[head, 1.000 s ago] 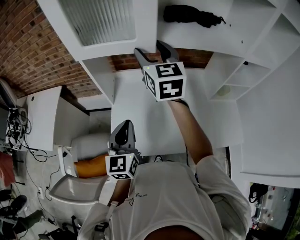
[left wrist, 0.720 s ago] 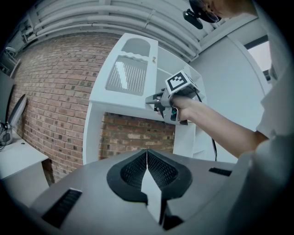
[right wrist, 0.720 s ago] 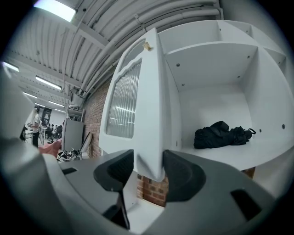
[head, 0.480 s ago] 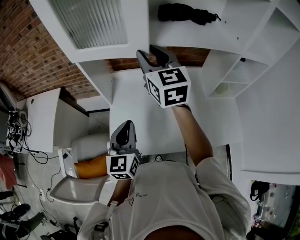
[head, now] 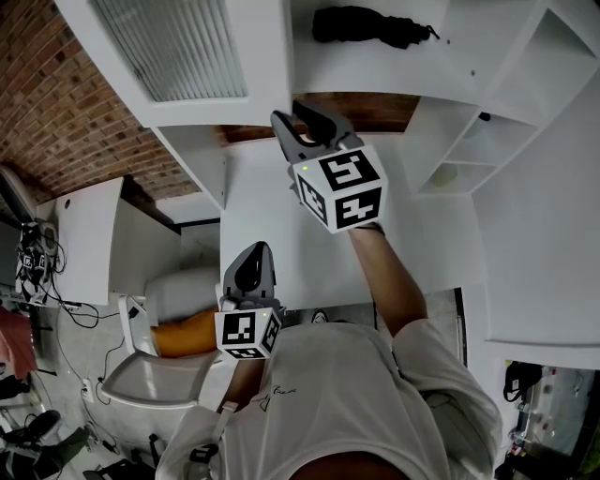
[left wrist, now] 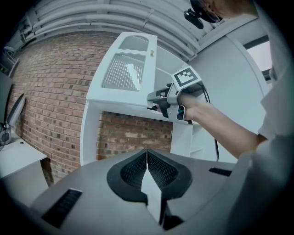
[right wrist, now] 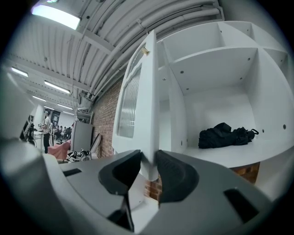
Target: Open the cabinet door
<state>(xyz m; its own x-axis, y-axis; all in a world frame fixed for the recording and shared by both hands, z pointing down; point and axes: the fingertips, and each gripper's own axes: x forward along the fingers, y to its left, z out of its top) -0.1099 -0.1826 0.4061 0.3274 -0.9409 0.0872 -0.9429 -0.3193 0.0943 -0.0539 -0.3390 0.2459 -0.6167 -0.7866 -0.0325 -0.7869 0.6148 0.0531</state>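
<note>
1. Brick wall (head: 66,103) backs the white cabinet (head: 525,103); a white counter (head: 272,234) lies beneath.
2. Cabinet door (head: 267,66) stands swung out; the right gripper (head: 298,120) has just been closing its jaws, now clamped on the door's lower edge.
3. Left gripper (head: 248,267) hangs low, jaws together, empty.
4. Black bundle (head: 361,25) lies on the shelf (head: 412,70).

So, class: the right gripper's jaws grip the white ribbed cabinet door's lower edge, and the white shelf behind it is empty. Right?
No: the right gripper view shows a black cloth bundle on that white shelf. The jaws of the right gripper, which have just been closing, grip the white ribbed cabinet door at its lower edge.
</note>
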